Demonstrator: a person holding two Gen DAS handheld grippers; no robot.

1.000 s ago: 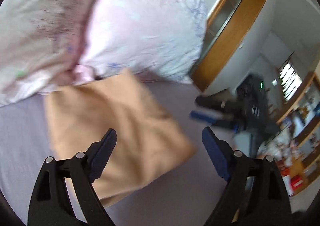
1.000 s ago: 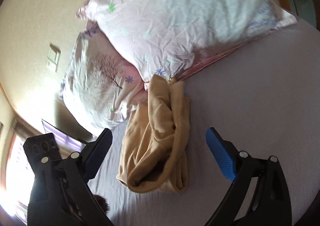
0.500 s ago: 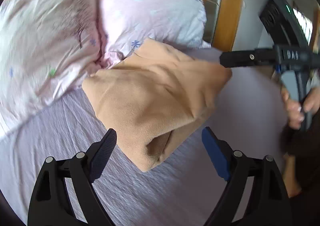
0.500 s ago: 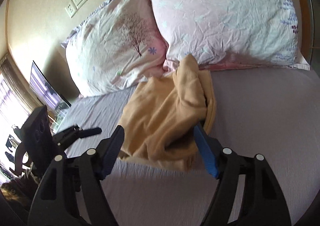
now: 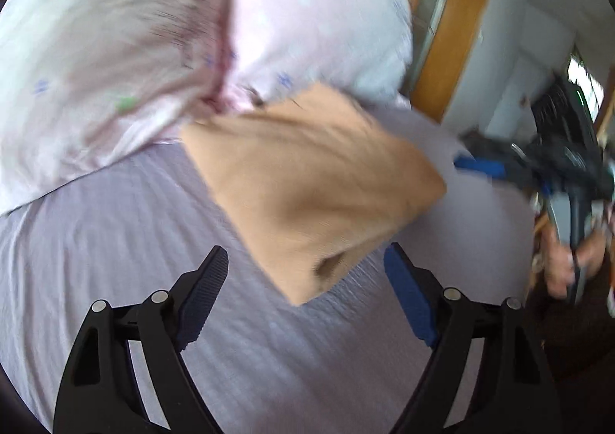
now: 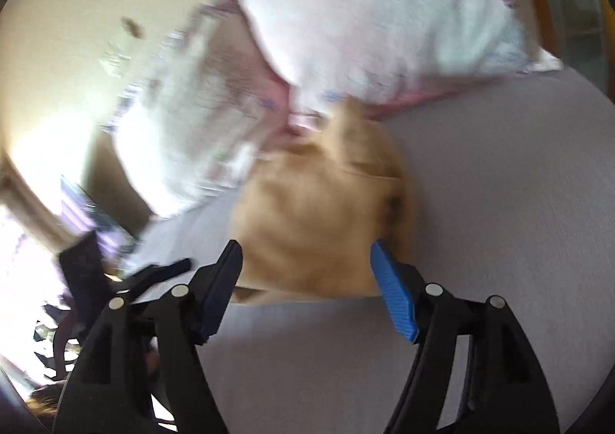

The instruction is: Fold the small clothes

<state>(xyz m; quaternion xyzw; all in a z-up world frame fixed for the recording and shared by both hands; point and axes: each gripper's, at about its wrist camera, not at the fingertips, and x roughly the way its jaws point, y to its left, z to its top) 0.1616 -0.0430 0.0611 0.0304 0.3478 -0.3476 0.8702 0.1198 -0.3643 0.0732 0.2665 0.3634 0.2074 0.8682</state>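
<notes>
Tan garment (image 5: 307, 180) on bed sheet (image 5: 115, 234), touching pillows (image 5: 153, 30)

Right gripper (image 6: 305, 276) closer to tan garment (image 6: 319, 226); fingers now flank its edge.

Tan garment (image 5: 319, 180), lilac striped sheet (image 5: 115, 242), pink floral pillows (image 5: 115, 50)

Both views are daylit and bright but smeared by motion blur, worst in the right wrist view, where the pillows (image 6: 346, 30) and the tan garment (image 6: 319, 226) lose all edges while the right claw (image 6: 305, 288) stays sharp. Glare from a window (image 6: 23, 242) at the far left washes that side to white. Fisheye bending curves the bed sheet (image 5: 115, 242) and darkens the corners.
</notes>
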